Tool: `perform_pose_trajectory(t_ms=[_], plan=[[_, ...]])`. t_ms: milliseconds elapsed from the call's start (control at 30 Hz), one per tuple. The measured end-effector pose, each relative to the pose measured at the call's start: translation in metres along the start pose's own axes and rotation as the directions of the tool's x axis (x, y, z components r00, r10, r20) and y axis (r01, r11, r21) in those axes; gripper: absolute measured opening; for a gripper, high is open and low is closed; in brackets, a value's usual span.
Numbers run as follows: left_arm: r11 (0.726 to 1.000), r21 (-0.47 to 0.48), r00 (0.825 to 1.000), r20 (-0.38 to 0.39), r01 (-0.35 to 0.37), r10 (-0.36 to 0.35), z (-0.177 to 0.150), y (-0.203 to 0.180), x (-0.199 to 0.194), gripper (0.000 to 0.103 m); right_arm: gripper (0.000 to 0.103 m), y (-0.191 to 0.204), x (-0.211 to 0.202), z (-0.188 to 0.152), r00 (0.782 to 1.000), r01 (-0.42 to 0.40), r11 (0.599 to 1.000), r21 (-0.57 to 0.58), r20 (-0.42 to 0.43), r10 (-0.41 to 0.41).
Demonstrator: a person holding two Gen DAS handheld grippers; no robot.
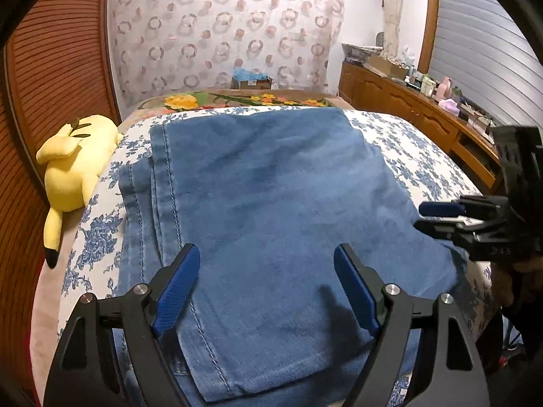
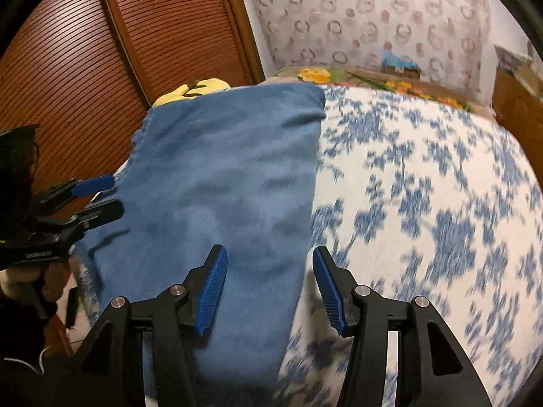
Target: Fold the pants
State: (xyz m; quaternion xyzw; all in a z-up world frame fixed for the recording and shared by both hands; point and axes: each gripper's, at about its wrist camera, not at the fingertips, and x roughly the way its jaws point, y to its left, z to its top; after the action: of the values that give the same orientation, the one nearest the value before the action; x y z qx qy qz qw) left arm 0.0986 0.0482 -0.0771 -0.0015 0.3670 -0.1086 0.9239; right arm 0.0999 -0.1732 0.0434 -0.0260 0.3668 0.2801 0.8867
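Blue denim pants (image 1: 271, 203) lie folded flat on the bed, seams along their left side. They also show in the right wrist view (image 2: 224, 186). My left gripper (image 1: 266, 254) is open and empty, hovering just above the near part of the pants. My right gripper (image 2: 269, 256) is open and empty, over the right edge of the pants. The right gripper shows at the right in the left wrist view (image 1: 437, 217), by the pants' right edge. The left gripper shows at the left in the right wrist view (image 2: 101, 196).
The bed has a white sheet with blue flowers (image 2: 424, 203). A yellow plush toy (image 1: 74, 159) lies at the bed's left edge, next to a wooden slatted door (image 1: 51, 68). A wooden dresser with clutter (image 1: 424, 108) stands to the right. A floral blanket (image 1: 237, 100) lies at the far end.
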Motion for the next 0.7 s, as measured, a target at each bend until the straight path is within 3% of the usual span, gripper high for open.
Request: perform_pose_trajectory(t_ms=[200,300,333,533,700], plan=[[1.0,-0.016,1.0,-0.005,-0.007,0.007,-0.005,0.003,-0.001,0.082,0.053,0.001,0.007,-0.006,1.0,0.014,1.0,0.028,0.005,-0.014],[1.0,-0.024,1.0,-0.003,-0.009,0.008,-0.008,0.006,-0.001,0.082,0.011,0.001,0.011,-0.008,0.998,-0.057,0.998,0.038,-0.011,0.057],[1.0,-0.028,1.0,-0.006,-0.012,0.012,-0.008,0.008,-0.002,0.082,0.006,0.002,0.008,-0.007,0.998,-0.056,0.998,0.036,-0.003,0.056],[0.998,-0.057,0.999,0.043,-0.013,0.015,-0.008,0.022,-0.029,0.082,0.003,0.039,-0.042,0.036,0.986,-0.086,0.993,-0.08,0.133,0.096],[0.995,-0.088,0.994,0.096,-0.048,0.057,-0.009,0.047,-0.068,0.082,0.003,0.11,-0.044,0.077,0.965,-0.171,0.958,-0.232,0.155,0.21]])
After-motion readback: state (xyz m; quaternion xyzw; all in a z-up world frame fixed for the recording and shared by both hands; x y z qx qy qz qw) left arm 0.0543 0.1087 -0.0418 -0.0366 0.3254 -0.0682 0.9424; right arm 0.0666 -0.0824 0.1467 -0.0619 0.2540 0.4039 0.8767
